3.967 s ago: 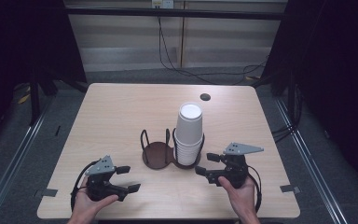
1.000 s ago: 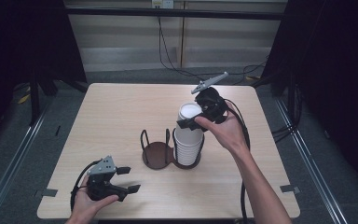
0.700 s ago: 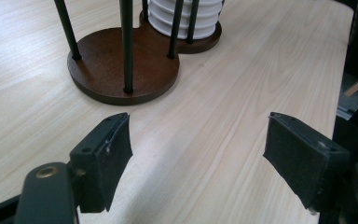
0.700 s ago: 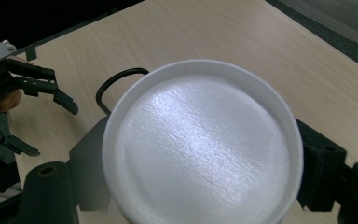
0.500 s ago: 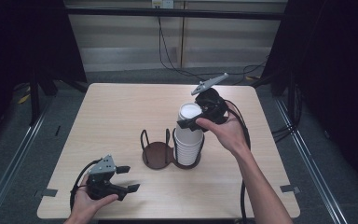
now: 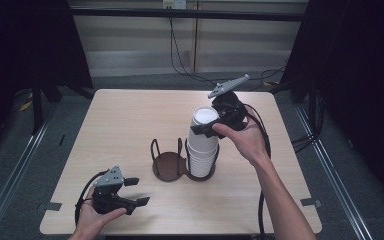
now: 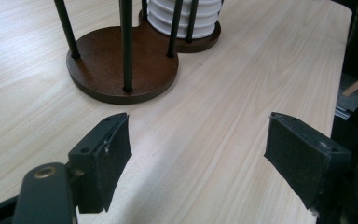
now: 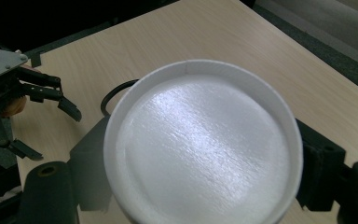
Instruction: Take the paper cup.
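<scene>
A tall stack of upside-down white cups (image 6: 202, 150) stands in the right ring of a brown two-ring cup holder (image 6: 169, 165); its left ring is bare. My right gripper (image 6: 207, 126) is at the top of the stack, its jaws pressed against both sides of the top cup (image 8: 200, 135), shut on it. My left gripper (image 6: 137, 191) rests low over the table's front left, open, nothing between its pads (image 7: 105, 154). In the left gripper view the holder base (image 7: 121, 65) and the stack's bottom cups (image 7: 182, 18) lie ahead.
The wooden table (image 6: 120, 120) has bare surface to the left and behind the holder. Black cables trail from both grippers. The table's right edge (image 7: 342, 56) is close in the left gripper view. My left gripper (image 8: 28, 93) also appears far off in the right gripper view.
Since four seconds ago my right gripper rose from the table's front right to the top of the cup stack. Over the last second it barely moved. The left gripper stayed put.
</scene>
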`<control>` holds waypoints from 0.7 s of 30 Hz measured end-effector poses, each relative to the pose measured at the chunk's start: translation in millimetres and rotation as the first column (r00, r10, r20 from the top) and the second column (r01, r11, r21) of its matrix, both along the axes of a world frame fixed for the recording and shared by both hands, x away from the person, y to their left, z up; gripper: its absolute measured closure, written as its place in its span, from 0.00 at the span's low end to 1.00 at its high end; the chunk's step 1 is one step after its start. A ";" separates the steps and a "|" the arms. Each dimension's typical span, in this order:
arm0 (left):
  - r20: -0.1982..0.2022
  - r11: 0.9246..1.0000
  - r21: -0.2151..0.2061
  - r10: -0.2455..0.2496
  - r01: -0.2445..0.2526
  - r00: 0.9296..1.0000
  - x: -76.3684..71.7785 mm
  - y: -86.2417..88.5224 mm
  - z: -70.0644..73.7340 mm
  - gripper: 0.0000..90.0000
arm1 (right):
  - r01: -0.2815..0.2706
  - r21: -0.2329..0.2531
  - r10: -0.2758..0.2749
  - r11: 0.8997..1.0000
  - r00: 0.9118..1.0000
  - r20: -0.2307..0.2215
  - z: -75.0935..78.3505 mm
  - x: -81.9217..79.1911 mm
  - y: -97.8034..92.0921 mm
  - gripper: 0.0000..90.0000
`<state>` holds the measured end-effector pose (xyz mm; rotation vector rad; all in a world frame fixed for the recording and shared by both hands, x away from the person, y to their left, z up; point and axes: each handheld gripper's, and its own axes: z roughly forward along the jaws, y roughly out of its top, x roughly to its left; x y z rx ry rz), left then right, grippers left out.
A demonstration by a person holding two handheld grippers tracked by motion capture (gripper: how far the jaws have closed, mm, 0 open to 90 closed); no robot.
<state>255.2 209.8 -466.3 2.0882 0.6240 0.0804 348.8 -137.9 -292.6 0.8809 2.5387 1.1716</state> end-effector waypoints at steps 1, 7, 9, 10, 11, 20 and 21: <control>0.000 1.000 0.002 -0.005 0.005 1.000 -0.7 -1.0 0.1 0.24 | -0.002 0.005 0.002 1.000 1.000 0.001 0.8 -0.2 -0.9 0.25; 0.002 1.000 0.000 -0.007 0.007 1.000 -0.8 -0.6 0.6 0.24 | 0.007 0.033 -0.007 0.999 1.000 0.018 7.1 -1.1 -4.4 0.26; 0.001 1.000 -0.002 -0.007 0.007 1.000 -0.7 -0.5 0.5 0.24 | 0.014 0.058 -0.016 0.998 0.999 0.029 9.7 -2.2 -6.7 0.26; 0.002 1.000 -0.002 -0.005 0.005 1.000 -0.8 -0.5 0.5 0.24 | 0.013 0.070 -0.016 0.997 0.999 0.032 10.3 -2.6 -7.7 0.26; 0.002 1.000 -0.002 -0.006 0.006 1.000 -0.8 -0.6 0.5 0.24 | 0.015 0.073 -0.017 0.997 0.999 0.033 10.4 -2.7 -8.3 0.26; -0.002 1.000 -0.003 0.002 -0.002 1.000 -0.2 0.0 0.3 0.24 | 0.034 0.115 -0.040 0.993 0.998 0.050 13.4 -4.9 -13.2 0.26; -0.003 1.000 -0.001 0.001 -0.001 1.000 -0.4 -0.3 0.2 0.24 | 0.037 0.123 -0.044 0.992 0.998 0.054 14.4 -5.8 -15.3 0.26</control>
